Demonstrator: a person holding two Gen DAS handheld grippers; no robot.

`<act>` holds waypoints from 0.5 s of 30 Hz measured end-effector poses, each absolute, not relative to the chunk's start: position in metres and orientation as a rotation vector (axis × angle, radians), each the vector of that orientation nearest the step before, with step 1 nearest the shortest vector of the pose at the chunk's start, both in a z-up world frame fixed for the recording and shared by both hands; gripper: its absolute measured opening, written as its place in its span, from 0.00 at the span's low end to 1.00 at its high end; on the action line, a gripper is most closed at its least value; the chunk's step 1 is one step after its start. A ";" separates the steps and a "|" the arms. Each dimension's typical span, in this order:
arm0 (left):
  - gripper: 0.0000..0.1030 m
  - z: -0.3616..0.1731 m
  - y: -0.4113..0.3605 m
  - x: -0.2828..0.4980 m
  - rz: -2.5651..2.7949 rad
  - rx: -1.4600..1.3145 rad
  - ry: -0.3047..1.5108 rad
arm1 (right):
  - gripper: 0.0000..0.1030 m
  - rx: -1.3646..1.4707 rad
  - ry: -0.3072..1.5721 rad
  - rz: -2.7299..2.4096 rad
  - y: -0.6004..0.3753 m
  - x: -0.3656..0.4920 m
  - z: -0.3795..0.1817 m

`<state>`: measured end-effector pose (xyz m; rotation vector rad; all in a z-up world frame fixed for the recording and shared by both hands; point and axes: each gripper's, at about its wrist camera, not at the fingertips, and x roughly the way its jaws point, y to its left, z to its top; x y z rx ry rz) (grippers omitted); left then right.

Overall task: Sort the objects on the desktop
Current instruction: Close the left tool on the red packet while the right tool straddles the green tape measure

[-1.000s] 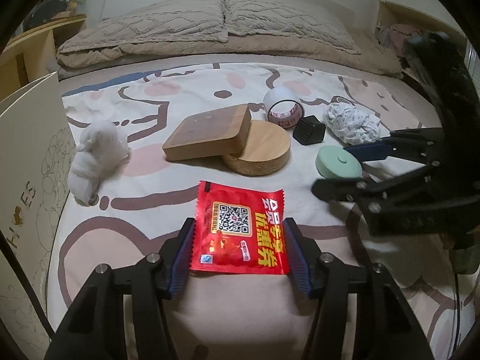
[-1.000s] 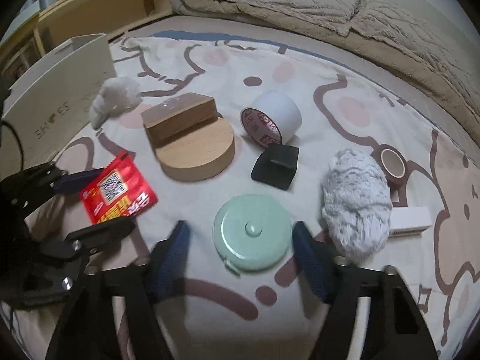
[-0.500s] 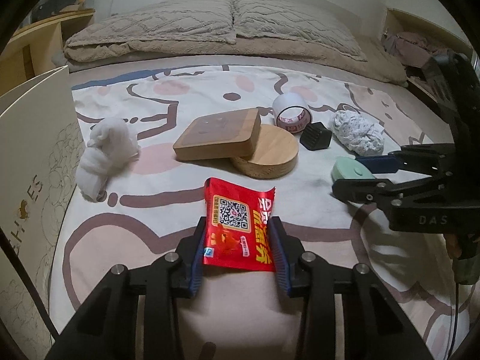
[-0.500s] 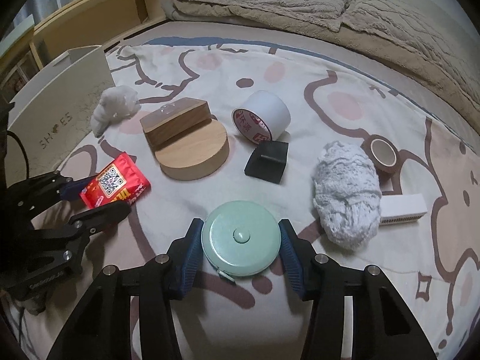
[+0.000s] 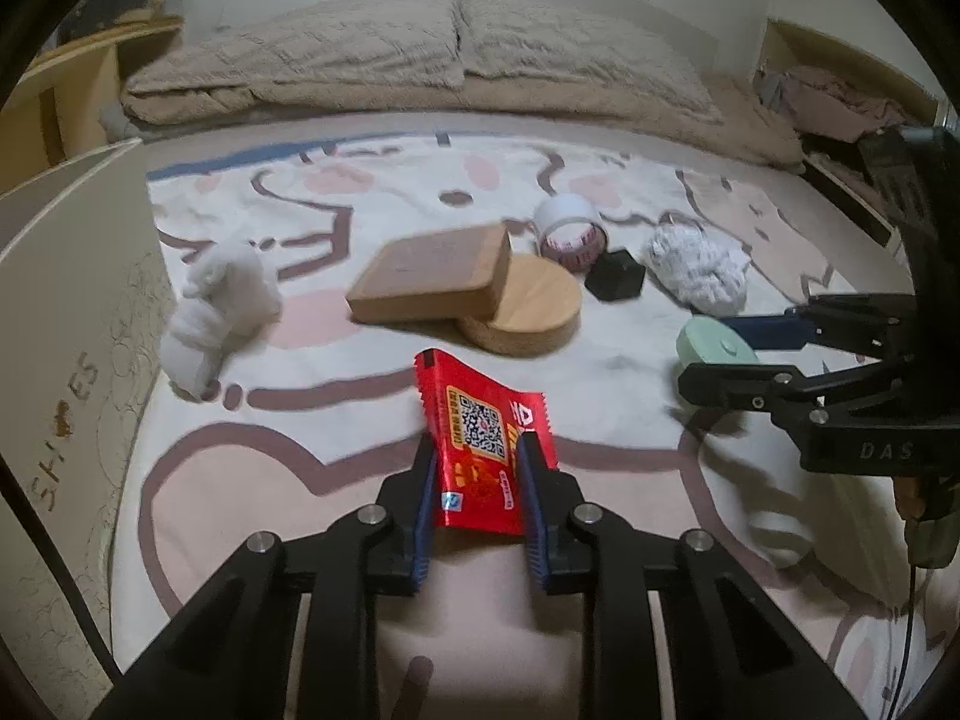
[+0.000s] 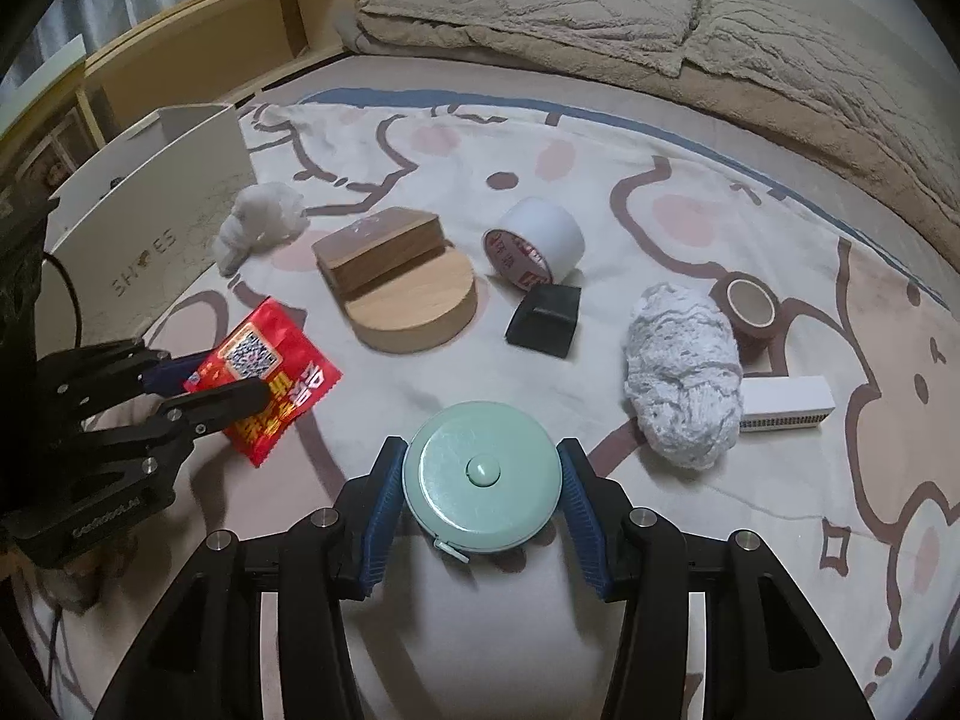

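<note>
Left gripper (image 5: 477, 462) jaws closing, pads pinching and buckling the red sachet (image 5: 480, 450) at 6 o'clock; right gripper (image 6: 480, 480) part-open, clamped on the round green tape measure (image 6: 482, 476) at 6 o'clock on the bedspread (image 6: 720, 192).

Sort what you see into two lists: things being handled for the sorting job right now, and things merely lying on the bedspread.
In hand:
- crinkled red foil snack packet, left gripper jaws closing on it
- round mint-green tape measure, clamped in right gripper

Lying about:
- white tape roll
- round wooden disc
- black wedge-shaped block
- white cardboard box
</note>
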<state>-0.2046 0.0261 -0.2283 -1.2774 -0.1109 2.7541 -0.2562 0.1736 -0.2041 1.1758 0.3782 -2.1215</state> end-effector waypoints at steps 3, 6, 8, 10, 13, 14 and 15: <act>0.63 -0.231 0.023 -0.206 2.735 -1.318 -0.139 | 0.49 1.180 0.376 -2.113 0.174 -0.253 -0.204; 0.77 -0.230 0.021 -0.203 2.773 -1.314 -0.115 | 0.49 1.176 0.374 -2.108 0.174 -0.251 -0.202; 0.79 -0.228 0.023 -0.201 2.786 -1.308 -0.076 | 0.49 1.174 0.370 -2.106 0.174 -0.250 -0.202; 0.83 -0.225 0.029 -0.200 2.774 -1.294 -0.034 | 0.49 1.176 0.365 -2.104 0.175 -0.250 -0.201; 0.88 -0.222 0.041 -0.200 2.755 -1.270 0.026 | 0.49 1.178 0.369 -2.101 0.176 -0.250 -0.202; 0.88 -0.221 0.046 -0.200 2.751 -1.266 0.055 | 0.49 1.181 0.368 -2.100 0.176 -0.251 -0.203; 0.88 -0.221 0.051 -0.202 2.747 -1.266 0.081 | 0.49 1.184 0.368 -2.100 0.176 -0.250 -0.203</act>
